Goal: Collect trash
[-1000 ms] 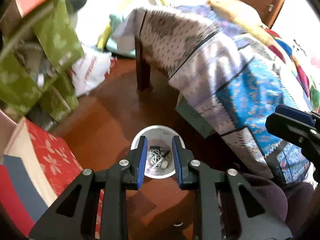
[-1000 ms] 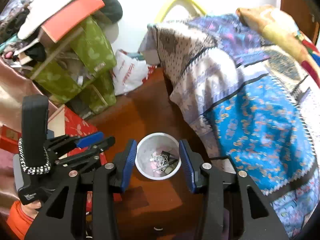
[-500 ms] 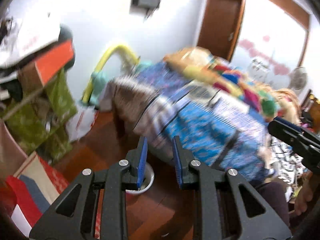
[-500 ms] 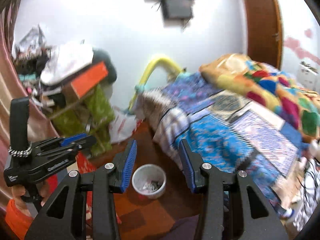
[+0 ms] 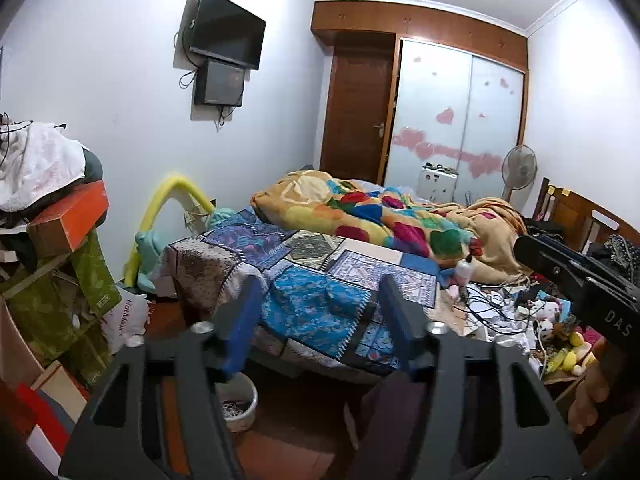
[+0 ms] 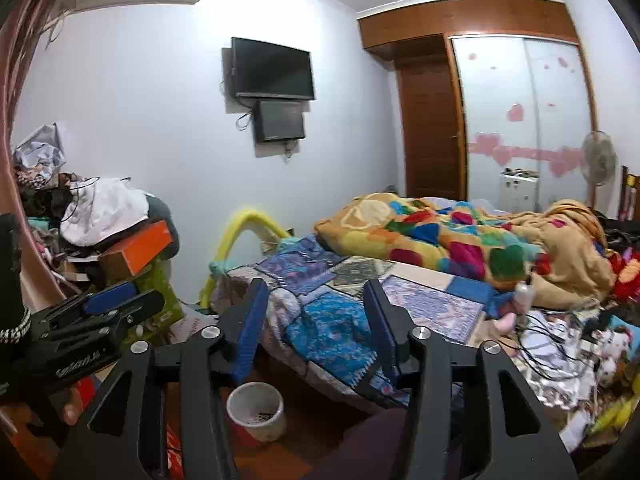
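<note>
Trash bin (image 6: 256,410) stands on the wooden floor (image 6: 304,432) below both grippers, just beside the bed's (image 6: 332,320) near corner. Left gripper (image 5: 316,320) and right gripper (image 6: 316,320) have just been opening; both jaws stand apart with nothing between them. Cables and litter (image 6: 560,344) crowd the bed's right edge. Piled boxes (image 5: 68,220) line the left wall.

A blue-and-purple patchwork cloth bedspread (image 6: 332,320) covers the near bed end; farther right lies a multicoloured patch-pattern fleece blanket (image 6: 448,236). A white round plastic bin (image 6: 258,410) stands on red-brown floor; an orange rectangular cardboard box (image 6: 144,246) sits left.
</note>
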### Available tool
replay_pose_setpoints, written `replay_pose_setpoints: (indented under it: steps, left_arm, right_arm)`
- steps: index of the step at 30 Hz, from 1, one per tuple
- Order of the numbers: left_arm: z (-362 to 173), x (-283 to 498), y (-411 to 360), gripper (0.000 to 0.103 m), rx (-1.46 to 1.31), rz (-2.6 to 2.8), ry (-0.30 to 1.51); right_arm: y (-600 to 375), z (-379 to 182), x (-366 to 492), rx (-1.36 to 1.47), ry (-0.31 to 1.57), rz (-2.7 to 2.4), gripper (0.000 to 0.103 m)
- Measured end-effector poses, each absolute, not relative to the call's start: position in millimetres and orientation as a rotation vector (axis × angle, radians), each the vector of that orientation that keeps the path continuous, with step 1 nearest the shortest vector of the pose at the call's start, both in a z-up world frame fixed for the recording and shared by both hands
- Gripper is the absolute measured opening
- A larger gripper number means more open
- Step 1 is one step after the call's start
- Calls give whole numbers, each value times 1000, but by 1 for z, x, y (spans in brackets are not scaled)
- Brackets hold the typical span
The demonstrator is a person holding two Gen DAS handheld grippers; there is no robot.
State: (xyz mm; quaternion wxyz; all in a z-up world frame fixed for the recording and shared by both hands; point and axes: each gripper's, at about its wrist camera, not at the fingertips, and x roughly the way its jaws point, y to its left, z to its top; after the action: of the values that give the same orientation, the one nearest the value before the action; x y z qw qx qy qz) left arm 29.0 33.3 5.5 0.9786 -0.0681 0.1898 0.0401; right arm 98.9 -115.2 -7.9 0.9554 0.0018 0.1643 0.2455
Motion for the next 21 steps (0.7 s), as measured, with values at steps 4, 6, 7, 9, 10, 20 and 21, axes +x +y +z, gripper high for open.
replay_pose_setpoints:
  steps: [4, 6, 7, 9, 10, 20, 21]
  left_arm:
    - [1, 14, 23, 88, -153, 77, 371]
    - [-2, 9, 21, 89, -152, 72, 377]
    - [-3, 8, 19, 90, -147, 71, 381]
    - [-4, 7, 16, 90, -132, 68, 384]
    - [-3, 7, 15, 90, -127, 70, 383]
    - [0, 0, 16, 93, -137, 73, 360]
    - [0, -1, 17, 93, -136, 73, 360]
  right_arm:
    - [-125, -4, 81, 8, 296, 423, 84]
    - [-127, -4, 74, 4, 285, 393, 97]
    - [-129, -5, 70, 2, 276, 376, 100]
    - [-135, -4, 64, 4, 263, 347, 103]
    - [-135, -4, 64, 5, 259, 342, 103]
    - [-133, -7, 45, -44, 235, 340, 103]
    - [-134, -8, 42, -49, 229, 333, 103]
